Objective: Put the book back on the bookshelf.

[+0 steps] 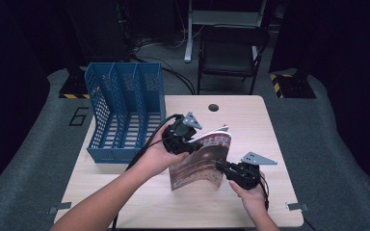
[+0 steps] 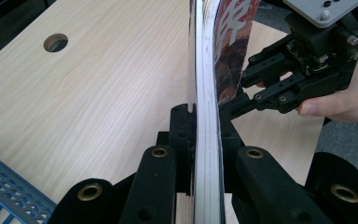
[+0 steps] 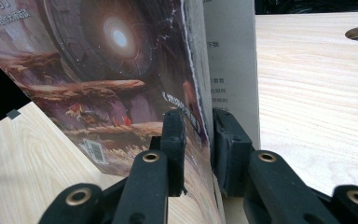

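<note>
A blue perforated plastic file rack (image 1: 125, 113) with three slots stands at the left of the high view, on the light wooden bench (image 1: 250, 125); its slots hold nothing that can be seen. A corner of it shows at the lower left of the left gripper view (image 2: 9, 193).

Just right of the rack, at the middle of the high view, a thin magazine with a brown and red illustrated cover (image 1: 202, 161) stands on its lower edge on the bench, tilted, its long axis running from lower left up toward upper right, cover facing the bottom of the frame. The cover bows a little.

The left tongs (image 1: 185, 137) are clamped on the magazine's upper left edge; in the left gripper view (image 2: 207, 140) the page block sits squeezed between the two black jaws. The right tongs (image 1: 221, 167) grip the magazine's lower right edge; in the right gripper view (image 3: 198, 140) the jaws stand narrow with the cover (image 3: 112, 70) between them.
</note>
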`<state>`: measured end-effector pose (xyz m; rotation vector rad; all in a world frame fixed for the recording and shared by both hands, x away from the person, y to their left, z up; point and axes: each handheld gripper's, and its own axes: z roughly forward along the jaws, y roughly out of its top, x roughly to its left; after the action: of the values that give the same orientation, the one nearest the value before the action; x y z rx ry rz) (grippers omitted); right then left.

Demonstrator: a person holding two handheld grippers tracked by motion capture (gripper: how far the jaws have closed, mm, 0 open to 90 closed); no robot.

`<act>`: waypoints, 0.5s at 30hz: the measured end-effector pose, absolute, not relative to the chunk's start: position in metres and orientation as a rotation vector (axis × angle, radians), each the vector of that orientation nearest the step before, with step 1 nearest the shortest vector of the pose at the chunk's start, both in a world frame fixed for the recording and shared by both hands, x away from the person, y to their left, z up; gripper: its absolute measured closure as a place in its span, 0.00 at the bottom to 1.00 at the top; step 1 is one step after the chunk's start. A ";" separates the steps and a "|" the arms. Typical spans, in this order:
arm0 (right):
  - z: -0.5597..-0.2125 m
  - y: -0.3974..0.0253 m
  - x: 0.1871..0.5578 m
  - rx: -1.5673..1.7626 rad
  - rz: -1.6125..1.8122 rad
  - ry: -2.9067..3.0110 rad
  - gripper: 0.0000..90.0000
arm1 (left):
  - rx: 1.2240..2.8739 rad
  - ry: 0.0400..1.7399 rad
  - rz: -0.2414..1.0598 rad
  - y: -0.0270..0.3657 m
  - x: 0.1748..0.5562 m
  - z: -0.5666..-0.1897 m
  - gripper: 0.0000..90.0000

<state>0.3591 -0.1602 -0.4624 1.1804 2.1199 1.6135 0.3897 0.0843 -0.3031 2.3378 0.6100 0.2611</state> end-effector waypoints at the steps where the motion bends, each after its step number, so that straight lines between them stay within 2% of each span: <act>1: -0.462 -0.160 0.359 1.183 1.614 2.119 0.83 | 2.340 0.607 0.260 0.084 0.390 -0.303 0.92; 15: -0.463 -0.161 0.359 1.184 1.613 2.119 0.82 | 2.350 0.584 0.244 0.085 0.391 -0.303 0.93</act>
<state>0.3595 -0.1612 -0.4629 1.1839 2.1189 1.6133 0.3905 0.0850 -0.3028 2.3498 0.5839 0.2442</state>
